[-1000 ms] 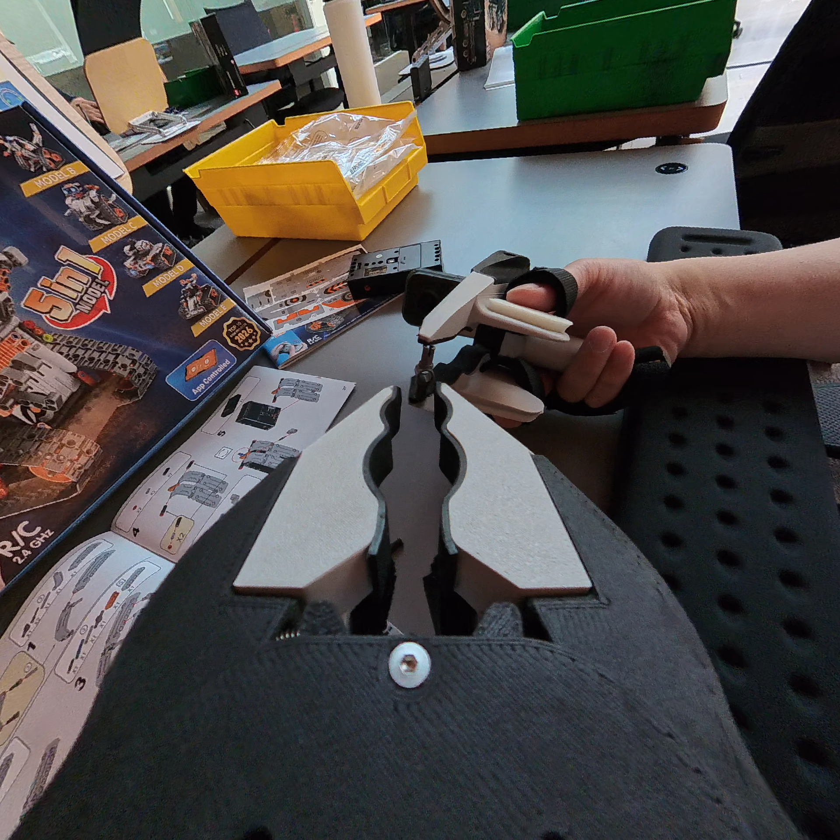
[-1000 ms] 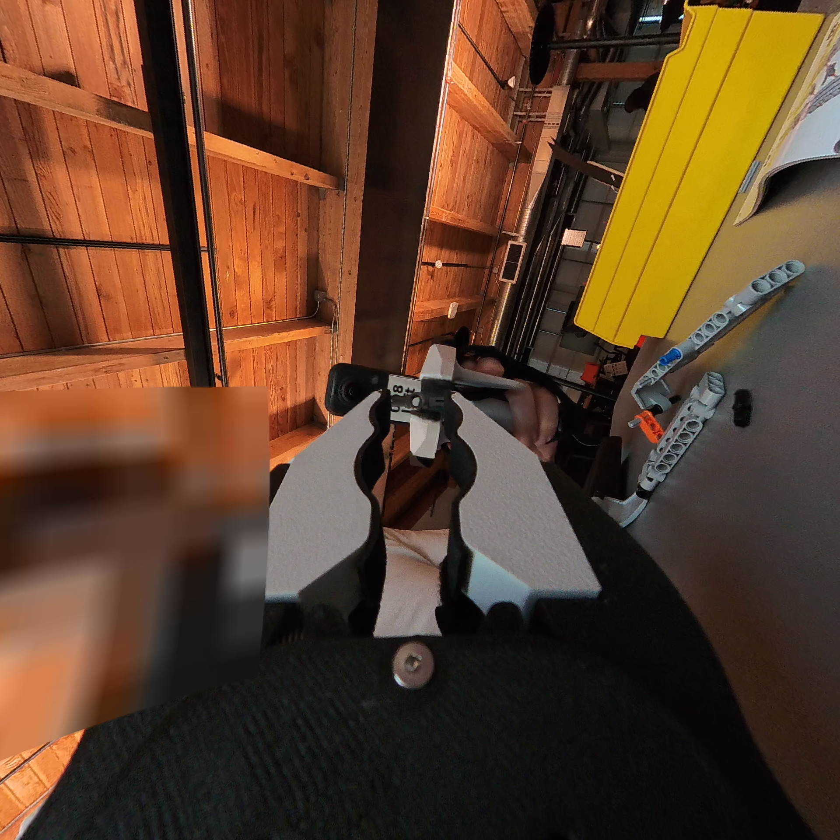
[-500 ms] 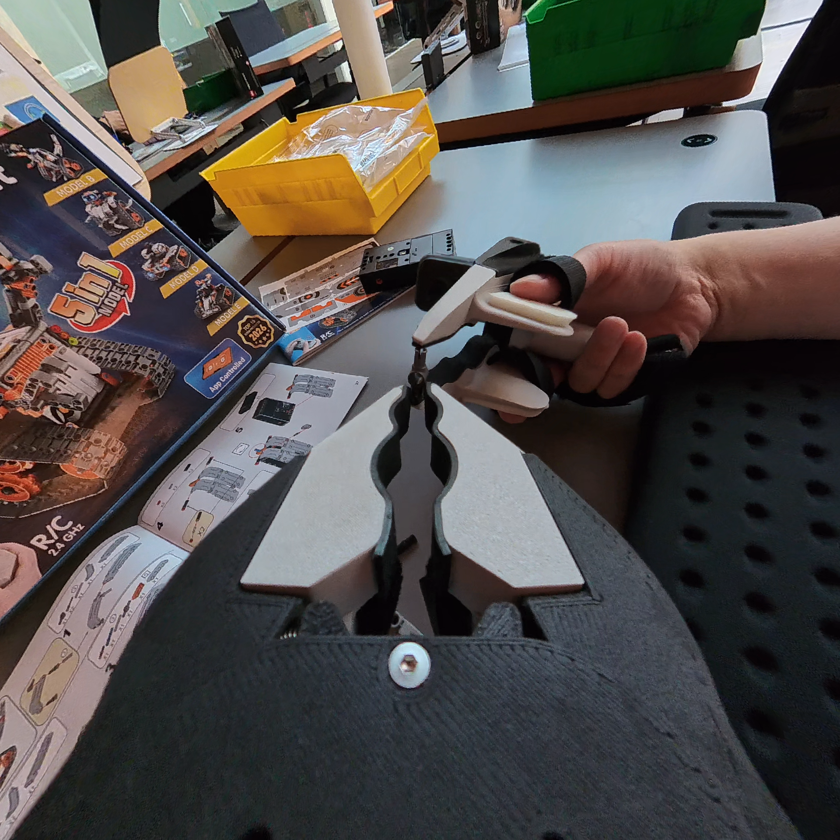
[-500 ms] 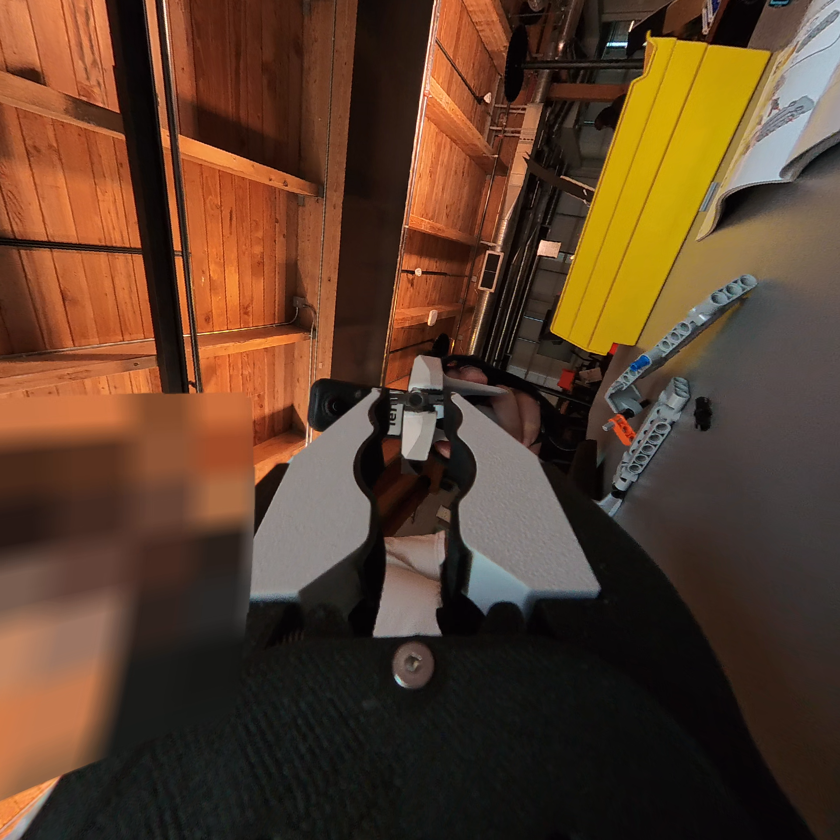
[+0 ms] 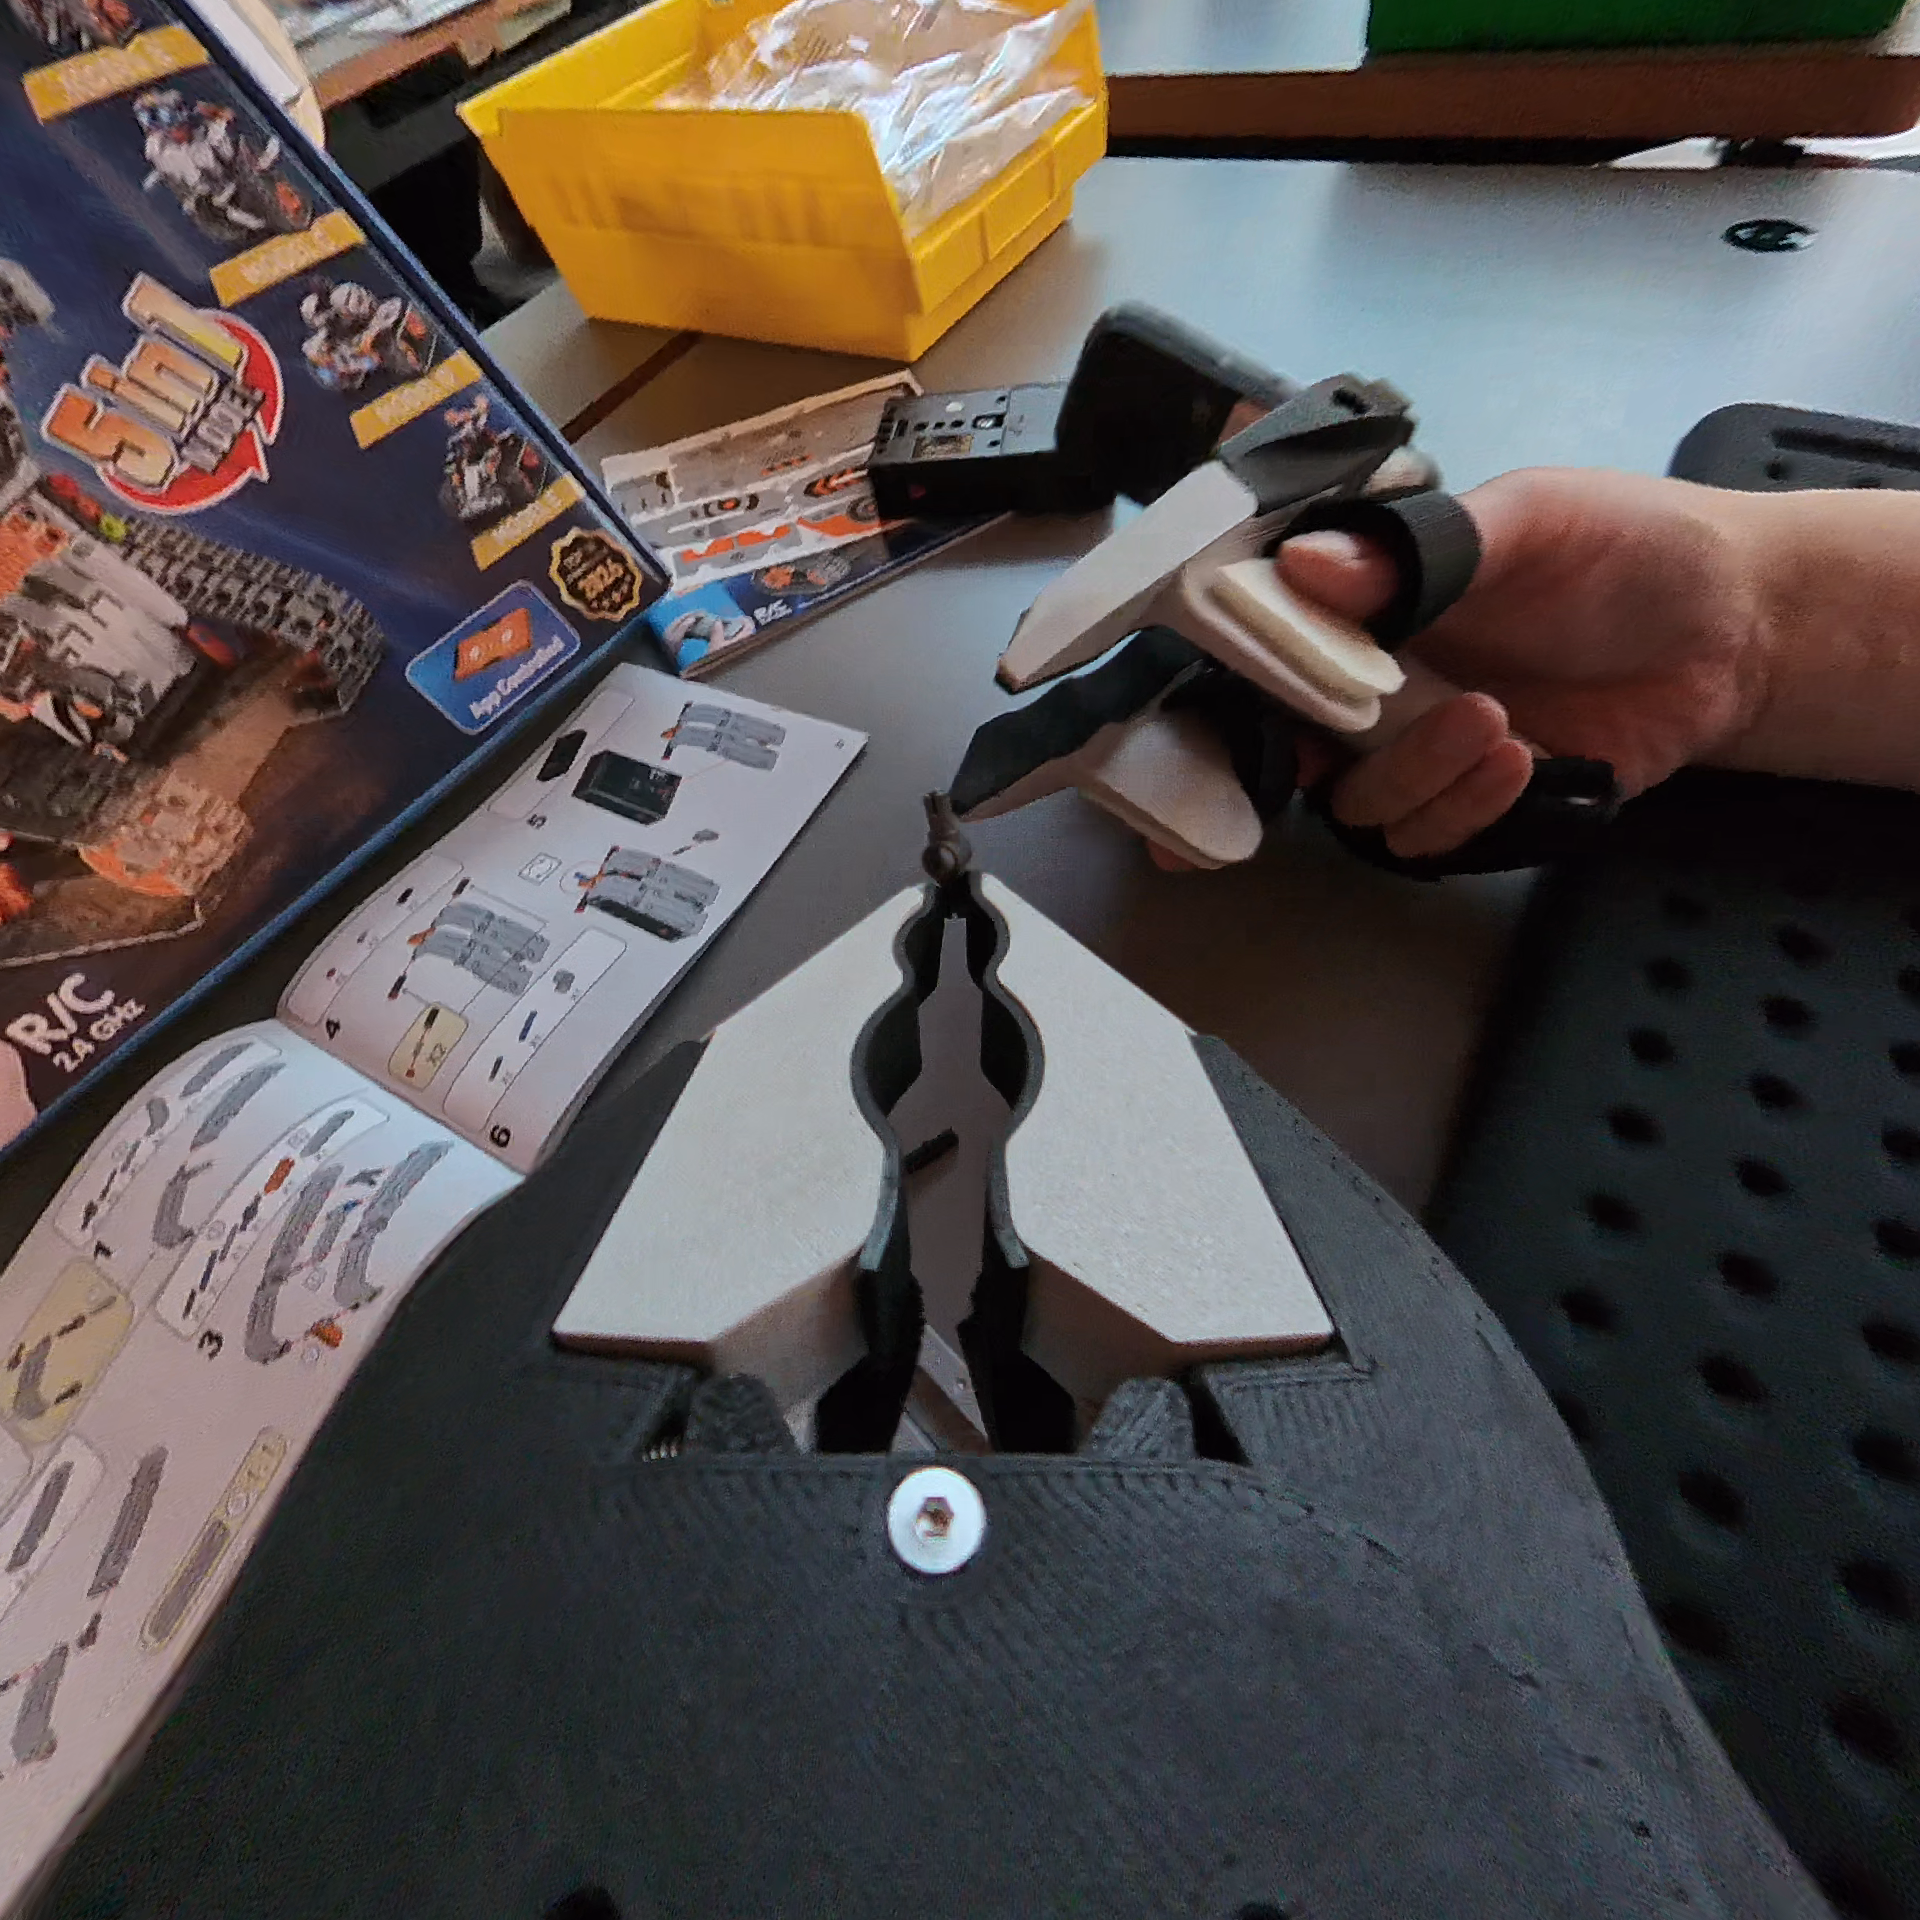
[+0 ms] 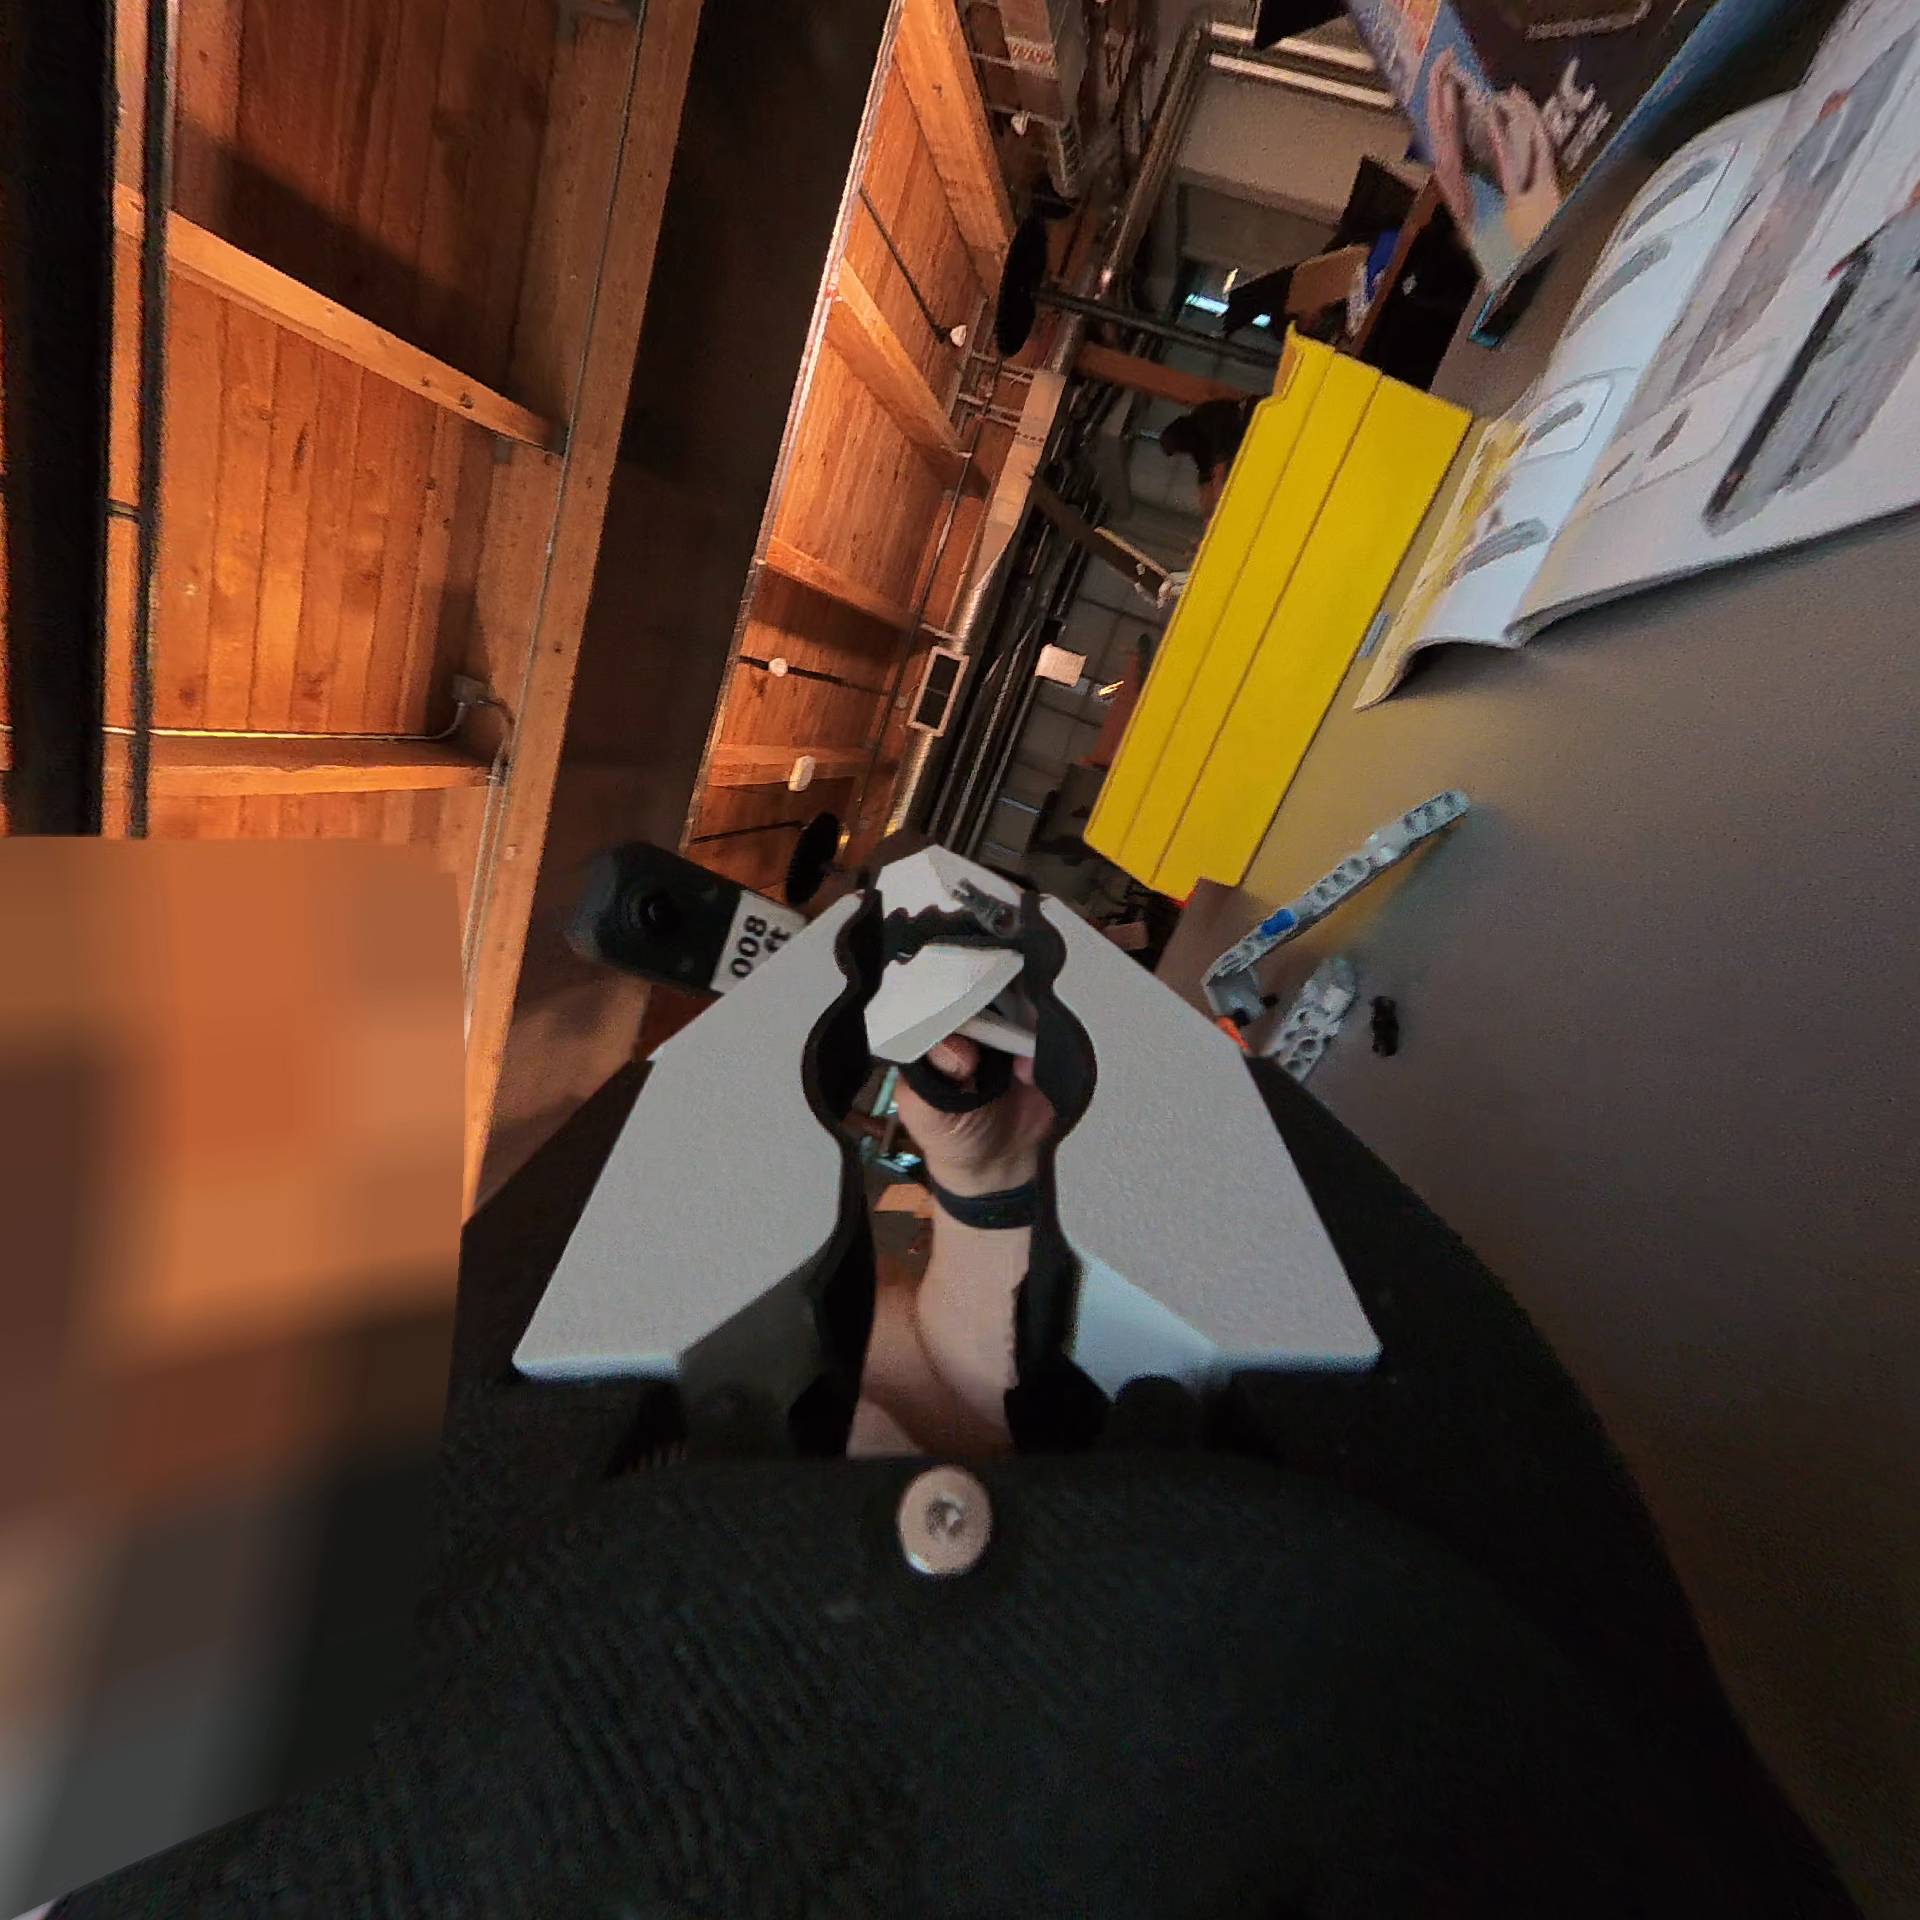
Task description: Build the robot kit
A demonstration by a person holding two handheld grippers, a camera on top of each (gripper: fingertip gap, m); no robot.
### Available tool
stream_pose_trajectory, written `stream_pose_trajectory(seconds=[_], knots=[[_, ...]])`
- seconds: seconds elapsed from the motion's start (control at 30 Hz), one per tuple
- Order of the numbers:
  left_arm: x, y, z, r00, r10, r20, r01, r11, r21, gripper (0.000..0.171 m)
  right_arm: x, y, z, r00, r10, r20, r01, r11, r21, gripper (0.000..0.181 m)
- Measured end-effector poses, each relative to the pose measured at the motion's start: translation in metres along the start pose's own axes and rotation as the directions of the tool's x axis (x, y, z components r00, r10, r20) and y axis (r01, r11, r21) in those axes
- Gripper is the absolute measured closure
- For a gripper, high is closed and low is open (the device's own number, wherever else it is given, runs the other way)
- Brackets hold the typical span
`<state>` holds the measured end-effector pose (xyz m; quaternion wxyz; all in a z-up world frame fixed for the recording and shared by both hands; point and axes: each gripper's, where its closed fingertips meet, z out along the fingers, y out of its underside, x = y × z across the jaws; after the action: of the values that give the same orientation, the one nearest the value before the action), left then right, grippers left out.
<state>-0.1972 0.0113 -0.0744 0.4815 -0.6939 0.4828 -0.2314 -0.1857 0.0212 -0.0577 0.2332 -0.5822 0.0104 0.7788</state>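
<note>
Grey table [image 5: 1351, 312], cluttered: yellow bin [image 5: 790, 208] with clear bags at the far edge, big blue toy box [image 5: 260, 468] leaning at left, open instruction booklet [image 5: 520, 987] just in front of it, black module [image 5: 966, 447] on a sticker sheet [image 5: 769, 509], black perforated pad [image 5: 1714, 1143] at right. The left gripper [image 5: 951, 904] has its tongs pinched together on a small dark pin [image 5: 945, 847], which stands up out of the very tips, above the table and clear of it. The right gripper [image 5: 987, 738], held in a hand [image 5: 1621, 644], has its tongs apart. Its lower fingertip sits at the top of the pin, touching or just off, cannot tell which. The right wrist view agrees: its tongs are spread with nothing clamped, the left gripper just beyond them. Grey beams [image 6: 1340, 894] lie on the table near the bin. Judgement: the hold on the pin is shallow, tips only, so steady squeeze and no sideways push matter here.
</note>
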Motion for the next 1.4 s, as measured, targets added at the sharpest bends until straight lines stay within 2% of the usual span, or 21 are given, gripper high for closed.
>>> stream_pose_trajectory(seconds=[0.07,0.13,0.23,0.3,0.47,0.57,0.7,0.97,1.1,1.4], knots=[[-0.005,0.006,0.003,0.999,-0.031,0.034,0.033,0.998,-0.054,0.169,0.003,-0.001,0.001,0.992,-0.105,-0.066,0.105,0.994,0.002,0.145],[-0.007,0.009,0.005,0.997,-0.029,0.065,0.035,0.994,-0.101,0.169,0.003,-0.003,0.006,0.969,-0.219,-0.117,0.221,0.975,0.004,0.125],[-0.01,0.006,0.007,0.994,-0.014,0.113,0.029,0.991,-0.133,0.169,0.0,-0.001,0.012,0.949,-0.285,-0.131,0.289,0.957,0.011,0.118],[-0.011,0.005,0.009,0.993,-0.019,0.119,0.039,0.986,-0.163,0.169,0.001,0.002,0.015,0.961,-0.249,-0.119,0.252,0.968,0.012,0.112],[-0.015,0.006,0.017,0.994,0.017,0.104,0.013,0.961,-0.277,0.169,-0.005,0.001,0.018,0.999,-0.019,0.03,0.017,0.998,0.061,0.086],[-0.015,0.01,0.021,0.989,0.105,0.106,-0.061,0.934,-0.352,0.169,-0.003,-0.001,0.017,1.0,0.005,0.023,-0.007,0.997,0.071,0.071],[-0.018,0.02,0.024,0.97,0.22,0.1,-0.154,0.882,-0.446,0.169,-0.001,0.003,0.019,1.0,0.001,0.003,-0.001,0.999,0.048,0.06],[-0.013,0.032,0.027,0.981,0.182,0.061,-0.129,0.861,-0.491,0.169,-0.006,-0.001,0.016,0.999,0.029,0.032,-0.031,0.997,0.067,0.055],[-0.012,0.028,0.029,0.985,0.159,0.066,-0.11,0.877,-0.468,0.169,-0.006,-0.003,0.014,0.998,0.048,0.042,-0.051,0.996,0.079,0.057],[-0.01,0.033,0.03,0.984,0.164,0.066,-0.11,0.859,-0.5,0.168,-0.003,0.0,0.014,0.998,0.053,0.029,-0.055,0.996,0.064,0.057]])
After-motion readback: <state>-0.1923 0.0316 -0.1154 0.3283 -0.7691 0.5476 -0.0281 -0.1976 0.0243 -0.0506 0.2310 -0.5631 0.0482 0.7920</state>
